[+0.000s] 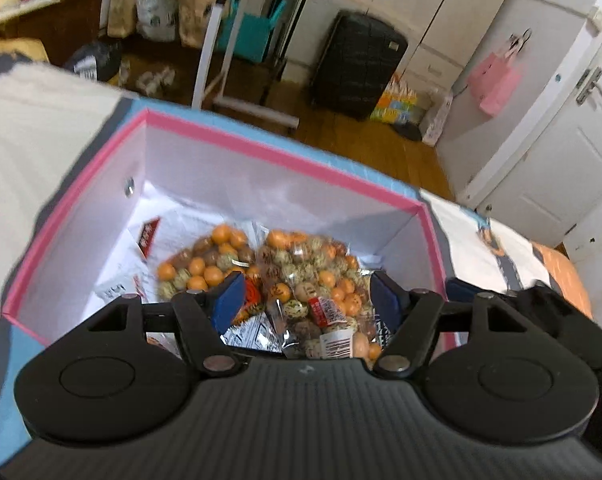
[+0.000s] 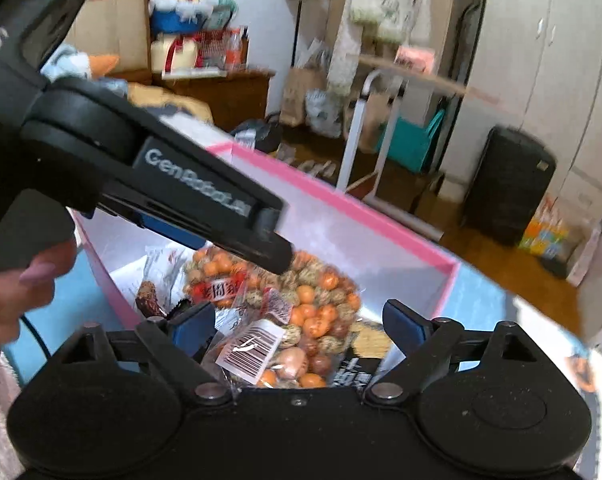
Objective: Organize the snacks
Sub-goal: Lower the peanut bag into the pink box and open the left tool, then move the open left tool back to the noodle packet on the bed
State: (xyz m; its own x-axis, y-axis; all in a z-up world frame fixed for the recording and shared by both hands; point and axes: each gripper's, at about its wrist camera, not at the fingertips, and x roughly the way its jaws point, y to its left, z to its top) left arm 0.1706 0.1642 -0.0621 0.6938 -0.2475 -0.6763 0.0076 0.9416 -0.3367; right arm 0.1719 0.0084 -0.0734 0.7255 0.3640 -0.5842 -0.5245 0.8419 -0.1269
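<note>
Both grippers tilt downward, side by side; the left gripper (image 1: 305,294) has its jaws parted, nothing pinched; the right gripper (image 2: 299,326) is spread wider, pads gripping nothing; a hand (image 2: 9,300) grips the left handle.

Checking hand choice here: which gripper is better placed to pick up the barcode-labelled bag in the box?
Right, probably. The right gripper is open with the barcode bag directly between its fingers. The left gripper, also open, sits over the round-snack bags further into the box.
</note>
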